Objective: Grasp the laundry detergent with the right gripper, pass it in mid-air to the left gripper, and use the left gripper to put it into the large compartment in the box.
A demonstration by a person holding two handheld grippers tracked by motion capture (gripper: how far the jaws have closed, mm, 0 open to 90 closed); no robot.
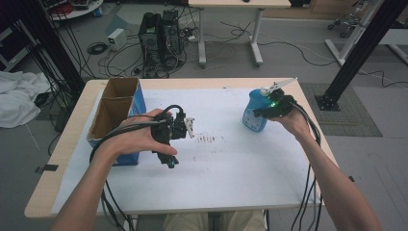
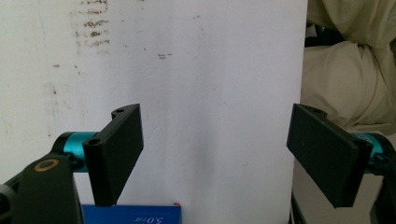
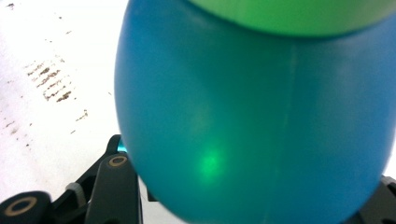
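Right gripper view puts one rounded blue plastic bottle (image 3: 252, 116) with a green band close against the lens, its belly bulging out over the tong bases. In the high view this bottle (image 1: 254, 111) stands upright on the far right part of the white-covered desk (image 1: 226, 173), and the right tongs (image 1: 267, 109) are clamped on its upper body just below the white spout. The tongs have closed in to a firm pinch on the bottle. The wall is smooth, glossy and curved, so it is likely slippery and may yield under pressure; weight depends on the fill, which cannot be told. A hold on the narrower upper part, near the neck, is judged safer than on the widest bulge.

The left tongs (image 1: 185, 127) hover over the desk centre, well apart from the bottle; the left gripper view shows their two black pads (image 2: 119, 149) spread wide with nothing between them. One open brown cardboard box (image 1: 115, 108) with blue sides stands at the left edge, divided into two compartments. Faint dark smudges (image 1: 206, 139) mark the cover.
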